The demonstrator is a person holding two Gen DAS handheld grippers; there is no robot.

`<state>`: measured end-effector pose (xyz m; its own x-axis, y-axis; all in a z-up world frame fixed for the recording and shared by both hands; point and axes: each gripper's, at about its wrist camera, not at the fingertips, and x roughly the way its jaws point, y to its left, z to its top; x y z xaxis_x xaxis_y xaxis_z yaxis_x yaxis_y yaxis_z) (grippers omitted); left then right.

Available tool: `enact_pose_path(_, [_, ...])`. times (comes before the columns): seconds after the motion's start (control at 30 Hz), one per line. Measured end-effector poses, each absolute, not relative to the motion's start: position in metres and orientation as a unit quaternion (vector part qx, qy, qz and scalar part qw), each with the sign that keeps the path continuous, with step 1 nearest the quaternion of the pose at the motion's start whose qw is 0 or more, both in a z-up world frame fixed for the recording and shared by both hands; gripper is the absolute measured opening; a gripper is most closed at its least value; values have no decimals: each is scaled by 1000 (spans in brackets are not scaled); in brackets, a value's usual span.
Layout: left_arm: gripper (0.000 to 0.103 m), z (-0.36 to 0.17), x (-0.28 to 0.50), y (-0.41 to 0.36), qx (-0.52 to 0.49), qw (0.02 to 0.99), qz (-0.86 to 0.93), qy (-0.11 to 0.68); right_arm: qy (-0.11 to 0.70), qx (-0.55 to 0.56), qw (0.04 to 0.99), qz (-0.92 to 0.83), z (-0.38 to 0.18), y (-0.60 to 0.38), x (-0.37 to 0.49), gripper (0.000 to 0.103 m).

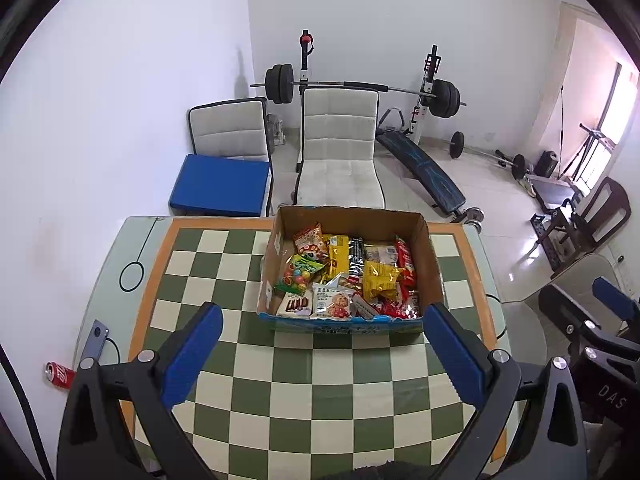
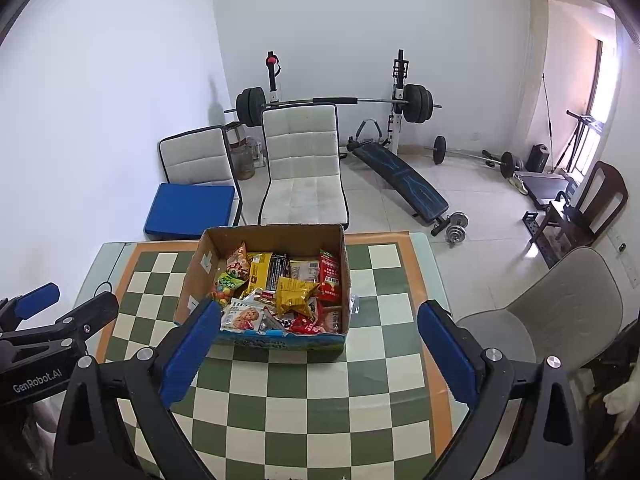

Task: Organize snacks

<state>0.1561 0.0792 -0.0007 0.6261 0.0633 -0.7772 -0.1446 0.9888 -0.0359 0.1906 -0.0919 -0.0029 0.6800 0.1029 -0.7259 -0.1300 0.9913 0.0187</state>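
Box (image 1: 344, 322) of snacks (image 1: 382, 276) sits mid-bench toward the far edge, dead ahead of both grippers; left gripper (image 1: 324, 340) and right gripper (image 2: 320, 334) fingers open, empty; left slightly nearer

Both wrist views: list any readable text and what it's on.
"GenRobot.AI": on the body of the left gripper, seen from the right wrist.
"DAS": on the body of the right gripper, seen from the left wrist; the rest is cut off.
Snack packets, blue print on the cardboard box, red can: lettering too small or blurred to read.
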Motion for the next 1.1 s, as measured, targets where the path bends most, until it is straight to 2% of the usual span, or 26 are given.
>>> enact_pose_path(1.1, [103, -3, 152, 76, -51, 899, 60, 431, 388, -16, 920, 57, 4, -97, 181, 101])
